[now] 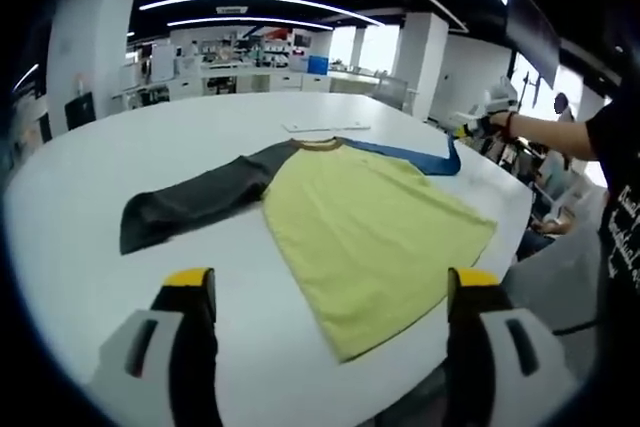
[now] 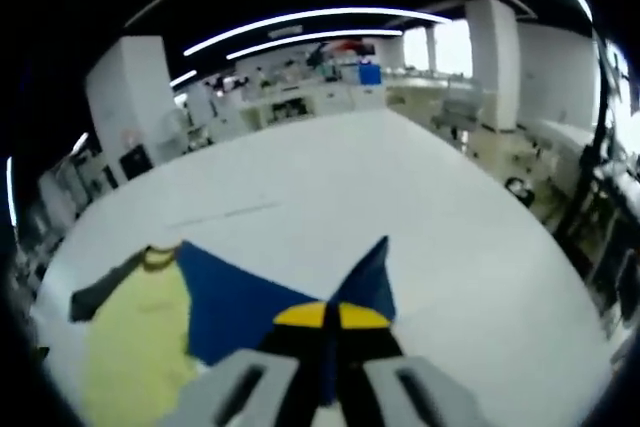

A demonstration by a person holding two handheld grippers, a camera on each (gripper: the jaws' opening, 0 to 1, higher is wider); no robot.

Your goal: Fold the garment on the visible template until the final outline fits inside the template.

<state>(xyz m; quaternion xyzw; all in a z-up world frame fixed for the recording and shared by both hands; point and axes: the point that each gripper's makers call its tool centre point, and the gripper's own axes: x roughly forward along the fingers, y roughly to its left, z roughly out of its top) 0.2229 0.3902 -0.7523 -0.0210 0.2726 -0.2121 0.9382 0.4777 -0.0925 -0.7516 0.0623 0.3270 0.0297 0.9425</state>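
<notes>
**A:** What have I got in the right gripper [image 2: 331,319]?

**B:** Its jaws are pressed together on the blue sleeve [image 2: 250,297], and the cloth peaks up just past the yellow tips. From the left gripper view I see that same sleeve [image 1: 420,155] drawn out toward the table's right edge, where a person's hand [image 1: 497,122] holds the gripper.

**A:** And my left gripper [image 1: 330,292]?

**B:** Jaws wide apart, nothing between them, hanging over the near edge of the white table [image 1: 80,197].

**A:** How does the shirt [image 1: 370,227] lie?

**B:** Flat on the table, yellow body running long from the collar [image 1: 318,144] at the far end to the hem by the near right edge. The dark grey sleeve [image 1: 195,202] stretches off toward the left edge. Thin pale lines [image 1: 325,128] lie on the table just beyond the collar.
</notes>
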